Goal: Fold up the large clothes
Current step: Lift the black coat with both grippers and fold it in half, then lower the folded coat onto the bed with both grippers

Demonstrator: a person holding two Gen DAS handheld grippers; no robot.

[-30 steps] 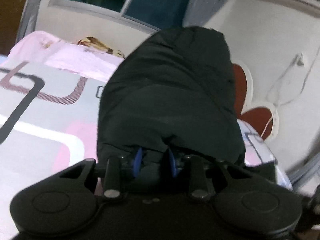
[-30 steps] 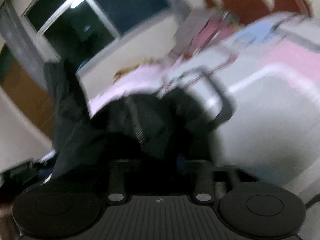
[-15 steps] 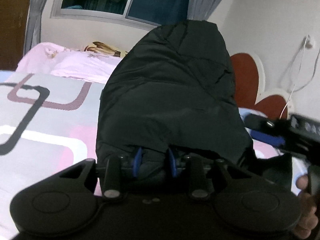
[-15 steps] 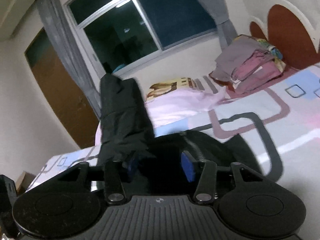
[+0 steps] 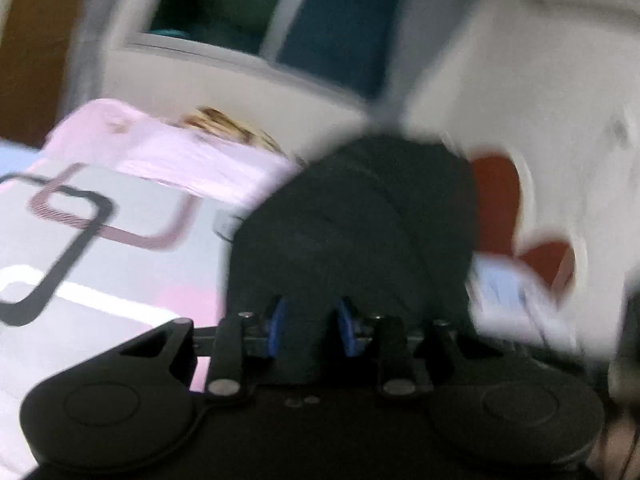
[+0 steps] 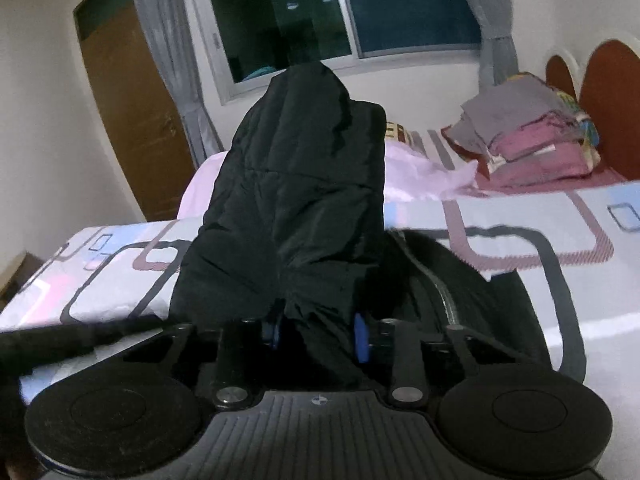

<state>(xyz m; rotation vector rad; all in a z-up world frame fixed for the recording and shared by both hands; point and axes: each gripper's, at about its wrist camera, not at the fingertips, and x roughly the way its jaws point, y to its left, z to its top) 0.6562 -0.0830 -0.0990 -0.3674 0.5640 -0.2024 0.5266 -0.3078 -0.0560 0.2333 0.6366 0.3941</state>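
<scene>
Rising straight ahead of the right gripper [image 6: 318, 334], the black jacket [image 6: 296, 184] stands up in a tall, puffy column, its quilted panels crossed by faint stitched seams and its matte shell creased where the blue-padded fingers [image 6: 361, 338] pinch a bunch of it between them. Just to the right of that gripper, more of the same garment lies slumped on the bed [image 6: 600, 300], with a metal zipper [image 6: 440, 284] running along its edge. Seen from the left gripper [image 5: 310, 330], the jacket [image 5: 352, 232] fills the space directly in front as a rounded dark mound; this view is smeared, but fabric appears to sit clamped between the blue fingers [image 5: 276, 326] here too. Beyond both grippers the bedsheet shows rounded grey, mauve and pink rectangles, a pale pink blanket [image 6: 416, 176] lies crumpled, and a stack of folded clothes [image 6: 532, 136] sits far right.
</scene>
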